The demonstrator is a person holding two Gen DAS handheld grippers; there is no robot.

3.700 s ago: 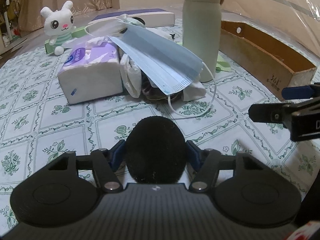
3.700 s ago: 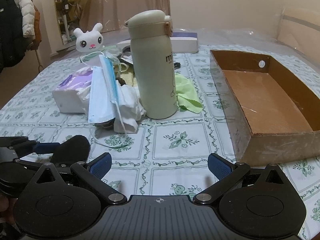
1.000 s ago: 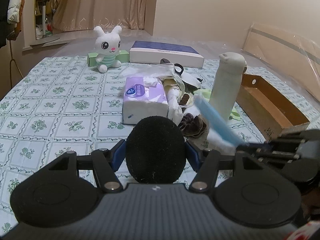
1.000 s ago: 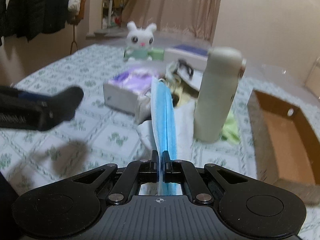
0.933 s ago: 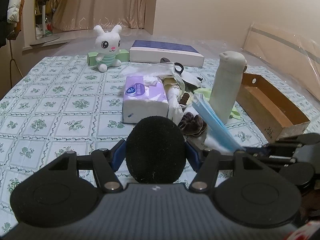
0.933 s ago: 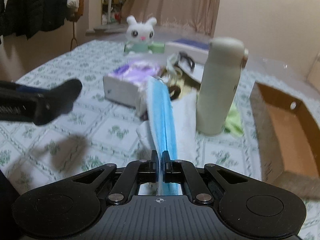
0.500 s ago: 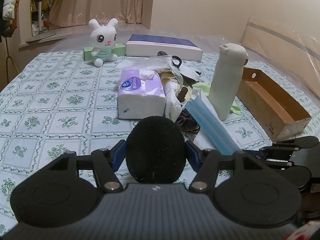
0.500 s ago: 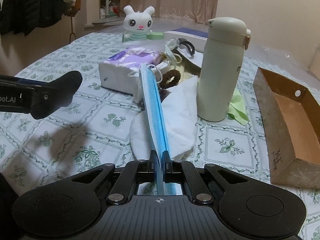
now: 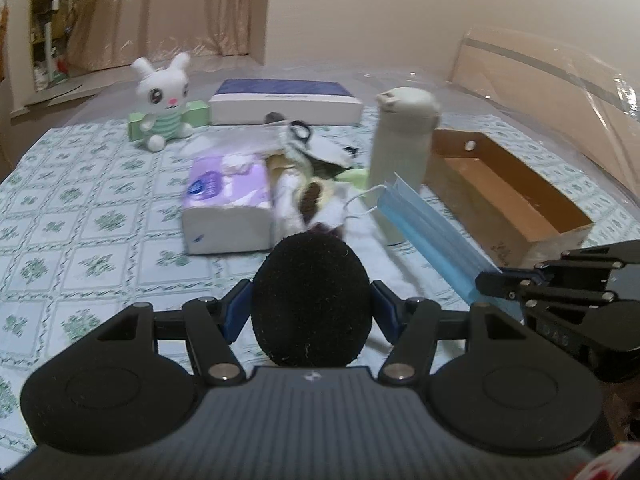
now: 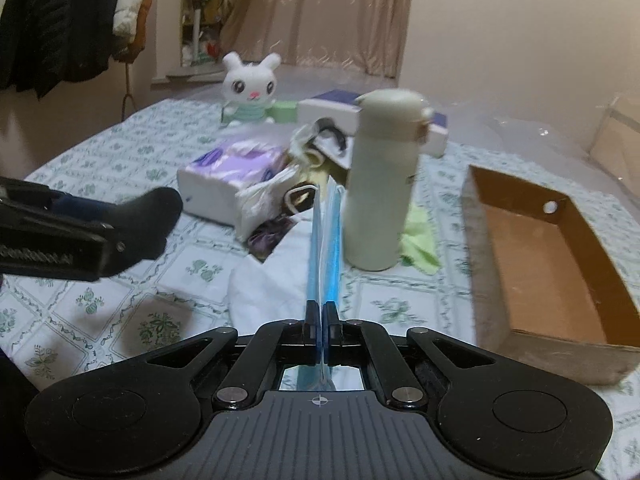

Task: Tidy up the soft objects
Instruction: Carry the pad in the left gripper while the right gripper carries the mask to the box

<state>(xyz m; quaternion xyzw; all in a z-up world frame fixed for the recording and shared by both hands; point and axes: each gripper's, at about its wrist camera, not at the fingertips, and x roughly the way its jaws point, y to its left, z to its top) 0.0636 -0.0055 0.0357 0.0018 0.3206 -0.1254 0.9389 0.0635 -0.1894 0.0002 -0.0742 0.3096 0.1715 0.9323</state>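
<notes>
Writing [image 10: 40,260] on left tongs [image 10: 160,216] unreadable

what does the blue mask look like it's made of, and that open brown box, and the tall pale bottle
Blue mask: thin, matte, pleated sheet, probably nonwoven fabric; it hangs limp.
Brown box: plain cardboard, judging by its dull brown, raw-edged walls.
Bottle: smooth, pale, satin shell, either coated metal or plastic; the blurred frames leave it open.

Beige walls [image 10: 500,40] enclose the dim room; sheer curtains [image 10: 320,12] hang at twelve o'clock, dark jackets [image 10: 52,20] at ten.
</notes>
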